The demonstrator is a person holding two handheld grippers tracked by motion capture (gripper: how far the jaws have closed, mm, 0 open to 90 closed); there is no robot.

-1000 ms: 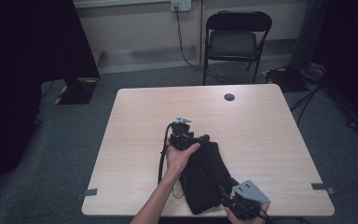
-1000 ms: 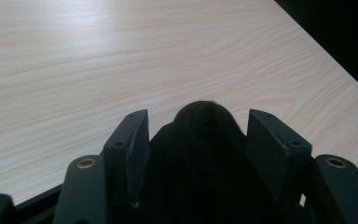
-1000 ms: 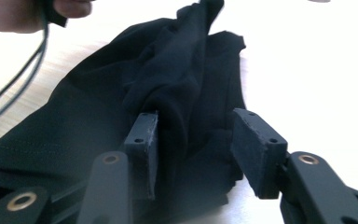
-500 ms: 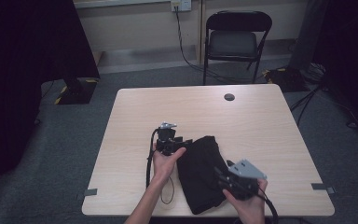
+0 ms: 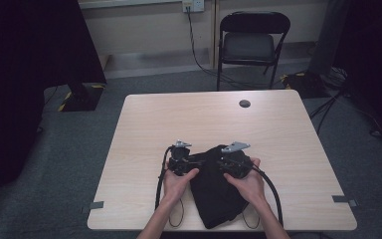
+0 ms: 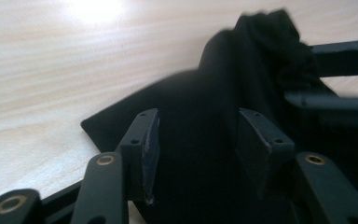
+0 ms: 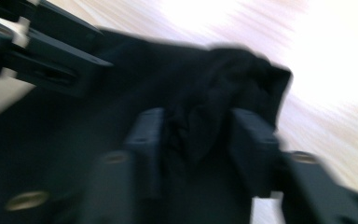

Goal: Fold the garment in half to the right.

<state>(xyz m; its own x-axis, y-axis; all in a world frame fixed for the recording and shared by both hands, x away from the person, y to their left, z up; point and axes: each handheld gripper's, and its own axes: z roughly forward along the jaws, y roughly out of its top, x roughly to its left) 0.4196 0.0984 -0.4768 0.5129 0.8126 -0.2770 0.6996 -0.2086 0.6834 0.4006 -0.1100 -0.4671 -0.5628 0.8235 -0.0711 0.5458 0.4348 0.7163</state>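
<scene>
A black cloth (image 5: 214, 194) lies rumpled on the near part of the pale wooden table (image 5: 204, 119). Both hands hold grippers at its far edge, pointing toward each other. My left gripper (image 5: 198, 160) is at the cloth's left corner. In the left gripper view its jaws (image 6: 198, 140) have just been closing and stand apart over flat cloth (image 6: 205, 93), not pressing it. My right gripper (image 5: 219, 160) has just been closing further. In the blurred right gripper view (image 7: 196, 135) a raised bunch of cloth (image 7: 205, 79) fills the gap between its pads.
A round cable hole (image 5: 244, 103) sits near the table's far edge. A black folding chair (image 5: 252, 45) stands behind the table. Grey tape marks (image 5: 344, 199) lie at the near corners. Each gripper's cable loops over the table's near side.
My right gripper has swept from the cloth's near right corner up to its far edge and bunched a fold between its jaws. The left gripper has shifted slightly left and toward the near side.
</scene>
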